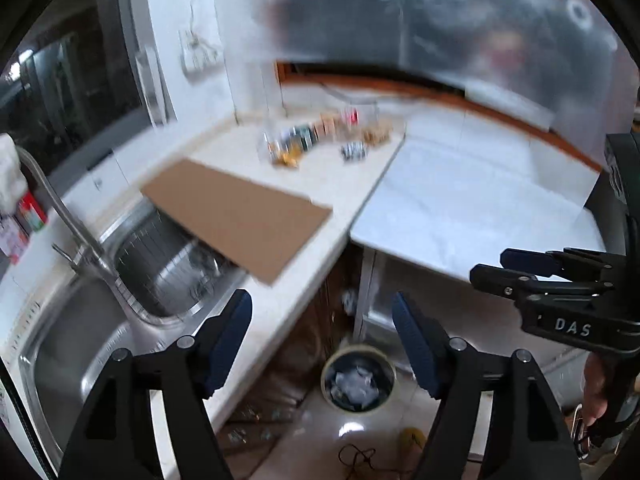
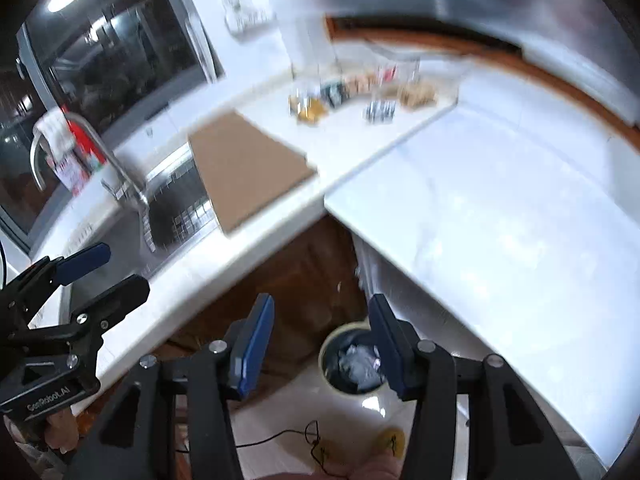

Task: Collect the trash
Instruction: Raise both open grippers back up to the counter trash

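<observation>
Several small wrappers and packets (image 1: 320,140) (image 2: 352,96) lie blurred at the back of the white counter. On the floor stands a round bin (image 1: 360,348) (image 2: 325,364) with crumpled paper inside. My left gripper (image 1: 322,344) hangs open and empty above the counter's front edge and the bin. My right gripper (image 2: 322,340) is also open with nothing between its blue pads, high over the bin. Each gripper shows in the other's view, the right gripper (image 1: 504,268) at the right edge and the left gripper (image 2: 108,272) at the left edge.
A brown cardboard sheet (image 1: 240,216) (image 2: 248,172) lies on the counter and overhangs the steel sink (image 1: 80,340). A faucet (image 1: 68,220) stands at the sink. A white table (image 1: 460,200) (image 2: 500,220) adjoins on the right. A thin cable (image 2: 316,436) lies on the floor.
</observation>
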Demonstrator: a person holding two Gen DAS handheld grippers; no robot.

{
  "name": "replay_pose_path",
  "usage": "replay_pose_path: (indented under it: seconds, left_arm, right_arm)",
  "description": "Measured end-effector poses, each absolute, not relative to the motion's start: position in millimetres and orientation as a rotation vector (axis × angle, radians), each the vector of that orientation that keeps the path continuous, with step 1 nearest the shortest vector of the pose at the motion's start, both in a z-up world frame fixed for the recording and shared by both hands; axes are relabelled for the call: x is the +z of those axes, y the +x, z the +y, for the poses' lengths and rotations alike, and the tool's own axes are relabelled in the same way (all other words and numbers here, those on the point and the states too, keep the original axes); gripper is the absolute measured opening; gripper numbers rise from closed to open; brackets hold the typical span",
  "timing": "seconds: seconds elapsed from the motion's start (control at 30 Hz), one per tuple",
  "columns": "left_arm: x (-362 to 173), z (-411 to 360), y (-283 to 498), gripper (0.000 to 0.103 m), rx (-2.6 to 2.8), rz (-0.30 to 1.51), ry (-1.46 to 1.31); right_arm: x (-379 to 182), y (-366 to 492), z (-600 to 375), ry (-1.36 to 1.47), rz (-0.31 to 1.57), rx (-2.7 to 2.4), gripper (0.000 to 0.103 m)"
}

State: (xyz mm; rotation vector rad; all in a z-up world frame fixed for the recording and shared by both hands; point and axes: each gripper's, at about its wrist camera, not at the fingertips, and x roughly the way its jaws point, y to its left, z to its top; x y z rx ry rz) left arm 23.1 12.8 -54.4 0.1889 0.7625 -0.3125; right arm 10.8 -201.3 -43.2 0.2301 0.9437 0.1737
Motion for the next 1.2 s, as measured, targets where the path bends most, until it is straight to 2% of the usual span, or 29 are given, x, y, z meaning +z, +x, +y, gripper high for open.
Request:
replay_pose_path:
  seconds: [0.33,0.63,0.93,1.2]
  left_arm:
    - [21,35,32,0.077,-0.285,0.672,0.156]
    - [38,40,99,0.081,-0.293,0.737,0.086]
    - [16,23,231,0.082,-0.218,0.878,-0.023]
    - [-36,-13,351,0.082,-0.169,0.985,-0.054]
  right_arm:
    - [28,20,-205,0.238,0.849,0.14,0.05]
    - [59,85,-225,0.197,0.858,0.129,0.052]
    - [33,203,-260,0.203,0.915,0.172,0.053]
    - [-40,336,-280,0.21,1.053,0.214,0.053]
